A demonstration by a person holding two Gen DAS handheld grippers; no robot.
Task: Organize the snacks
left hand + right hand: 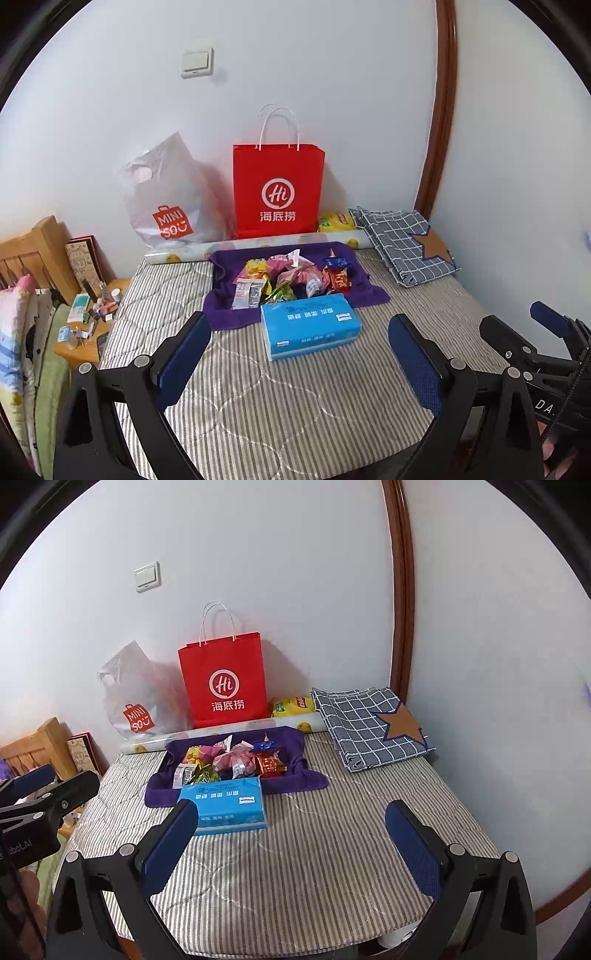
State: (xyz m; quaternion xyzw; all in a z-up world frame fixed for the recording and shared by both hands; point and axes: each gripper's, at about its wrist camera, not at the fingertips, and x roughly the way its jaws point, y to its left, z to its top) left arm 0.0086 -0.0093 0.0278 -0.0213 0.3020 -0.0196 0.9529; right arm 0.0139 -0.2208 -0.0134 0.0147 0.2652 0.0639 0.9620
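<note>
The left gripper (299,354) hangs with jaws wide and empty above the near part of the striped mattress (295,406); the right gripper (291,834) is likewise spread wide, holding nothing, just beside it. Beyond them a blue tissue pack (309,325) lies near the mattress's middle, touching the near edge of a purple towel (229,310); the snacks (291,278) are heaped on that towel. At the far edge a red paper bag (277,192) stands upright beside a white plastic bag (173,199); a folded checked cloth (402,247) fills the far right corner.
</note>
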